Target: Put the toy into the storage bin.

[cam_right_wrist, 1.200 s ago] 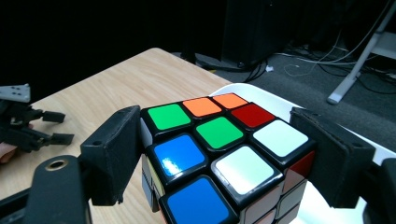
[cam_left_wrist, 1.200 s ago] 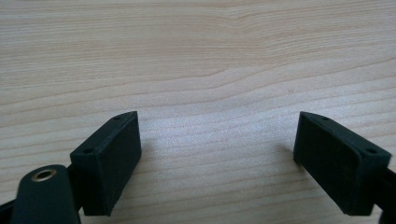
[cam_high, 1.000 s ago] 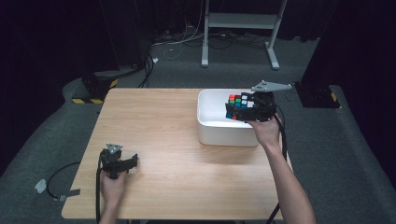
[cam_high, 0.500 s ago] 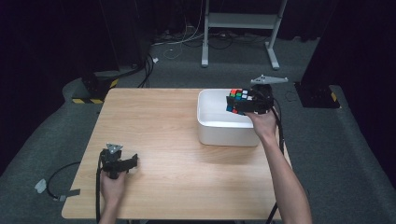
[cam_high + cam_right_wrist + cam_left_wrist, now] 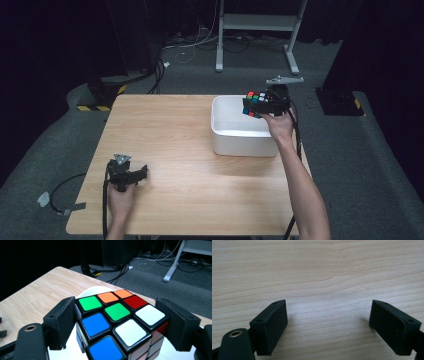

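Observation:
A scrambled Rubik's cube (image 5: 255,103) (image 5: 120,322) is held in the air over the far right part of the white bin (image 5: 240,135). My right gripper (image 5: 262,106) (image 5: 117,325) is shut on it, one jaw pressed on each side. The cube's top face shows green, orange, red, white and blue stickers in the right gripper view. My left gripper (image 5: 131,174) (image 5: 329,325) rests on the table (image 5: 175,130) near its front left corner, open, with bare wood between its jaws.
The white bin stands at the table's right side, near the far edge. A metal stand (image 5: 257,30) and cables (image 5: 185,45) lie on the floor beyond the table. A cable (image 5: 60,195) trails off the left front.
The right gripper has carried the cube a little toward the far side of the bin and slightly down. The left gripper has stayed in place.

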Demonstrator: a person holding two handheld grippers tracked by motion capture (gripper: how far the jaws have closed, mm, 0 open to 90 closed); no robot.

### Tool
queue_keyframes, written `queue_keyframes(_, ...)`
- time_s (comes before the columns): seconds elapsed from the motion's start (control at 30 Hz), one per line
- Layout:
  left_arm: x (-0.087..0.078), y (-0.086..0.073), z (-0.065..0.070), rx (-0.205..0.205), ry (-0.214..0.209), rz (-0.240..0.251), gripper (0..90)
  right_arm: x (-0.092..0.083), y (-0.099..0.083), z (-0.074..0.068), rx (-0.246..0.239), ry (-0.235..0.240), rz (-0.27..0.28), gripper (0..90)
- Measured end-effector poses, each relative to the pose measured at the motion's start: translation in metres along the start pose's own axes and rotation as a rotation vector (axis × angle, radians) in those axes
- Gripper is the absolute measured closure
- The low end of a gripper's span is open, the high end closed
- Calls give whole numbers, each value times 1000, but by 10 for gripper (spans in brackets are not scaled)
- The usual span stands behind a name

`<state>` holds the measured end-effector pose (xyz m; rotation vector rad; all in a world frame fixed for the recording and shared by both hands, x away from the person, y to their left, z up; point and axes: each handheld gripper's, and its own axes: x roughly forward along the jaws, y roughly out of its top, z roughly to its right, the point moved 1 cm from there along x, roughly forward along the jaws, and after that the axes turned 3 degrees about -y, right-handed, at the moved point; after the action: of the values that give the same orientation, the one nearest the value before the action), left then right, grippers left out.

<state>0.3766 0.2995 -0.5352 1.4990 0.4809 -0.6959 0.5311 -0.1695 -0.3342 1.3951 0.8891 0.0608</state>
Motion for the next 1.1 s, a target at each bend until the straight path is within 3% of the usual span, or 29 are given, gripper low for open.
queue_keyframes(0.3,0,0,0,0,0,0,152,12,5,8,16,-29,-26,199)
queue_keyframes(0.7,0,0,0,0,-1,0,152,28,18,11,1,-61,-43,199)
queue_keyframes(1.1,0,0,0,1,-1,0,153,44,18,14,-10,-83,-93,199)
